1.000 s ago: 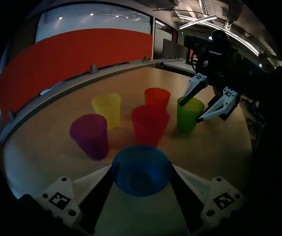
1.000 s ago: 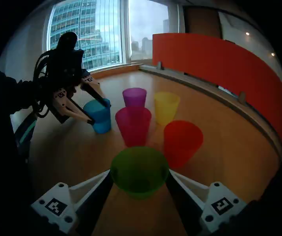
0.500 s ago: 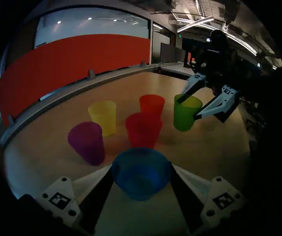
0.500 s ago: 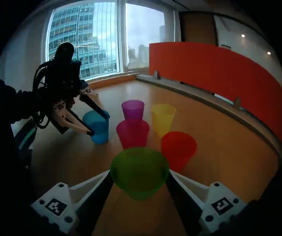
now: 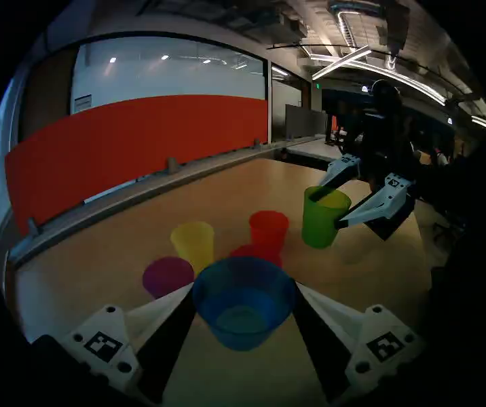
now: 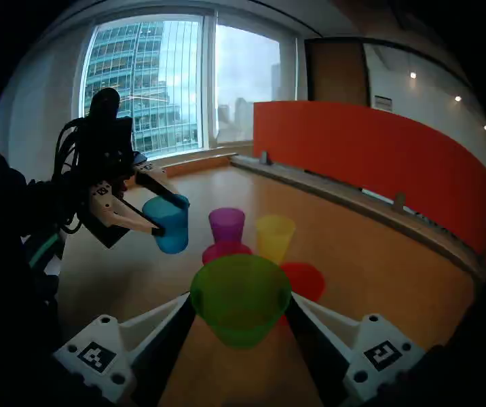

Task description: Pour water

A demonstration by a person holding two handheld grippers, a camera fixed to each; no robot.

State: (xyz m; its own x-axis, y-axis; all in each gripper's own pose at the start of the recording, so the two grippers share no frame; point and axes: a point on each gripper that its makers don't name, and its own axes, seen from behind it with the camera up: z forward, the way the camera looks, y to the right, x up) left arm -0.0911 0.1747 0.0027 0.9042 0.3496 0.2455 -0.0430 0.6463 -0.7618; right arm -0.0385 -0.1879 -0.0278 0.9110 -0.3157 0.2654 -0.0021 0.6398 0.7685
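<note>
We hold the translucent blue plastic cup [image 5: 244, 308], seemingly holding a little water, upright above the wooden desk [image 5: 107, 244], the left gripper [image 5: 244, 298] closed onto its sides; at two o'clock in the left gripper view the right gripper [image 5: 326, 210] clamps the translucent green plastic cup [image 5: 323, 220] likewise. Toward twelve o'clock stand a purple plastic cup [image 5: 167, 275], a yellow plastic cup [image 5: 193, 243] and a red plastic cup [image 5: 268, 229]. We judge that tipping with rims misaligned would spill water onto them.

The blue cup [image 5: 244, 312] and green cup [image 6: 240, 298] are translucent, smooth plastic. The bench [image 5: 100, 271] is smooth wood with a soft sheen. The fingers [image 5: 149, 315] look matt white plastic.
</note>
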